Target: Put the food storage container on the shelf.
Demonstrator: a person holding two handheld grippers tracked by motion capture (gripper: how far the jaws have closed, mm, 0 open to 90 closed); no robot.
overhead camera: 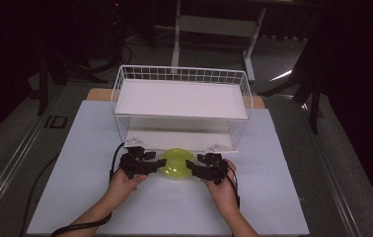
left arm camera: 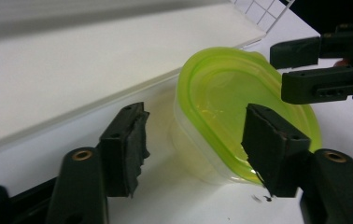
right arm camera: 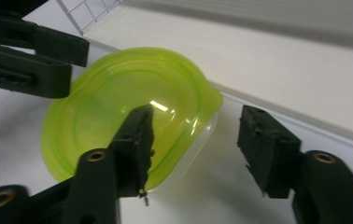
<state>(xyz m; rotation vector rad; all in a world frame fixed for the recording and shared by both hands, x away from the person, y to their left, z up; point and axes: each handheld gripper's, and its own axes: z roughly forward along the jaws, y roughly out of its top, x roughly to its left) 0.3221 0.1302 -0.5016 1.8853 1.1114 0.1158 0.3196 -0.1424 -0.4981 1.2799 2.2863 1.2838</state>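
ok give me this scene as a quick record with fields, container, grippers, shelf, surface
container: clear tub with a yellow-green lid, lid on, standing on the table just in front of the rack
left gripper: at the tub's left side, jaws open around its end
right gripper: at the tub's right side, jaws open, one over the lid
rack: white wire shelf rack, two white boards, both bare
surface: white table top
hold: neither pair of jaws looks closed on the tub yet
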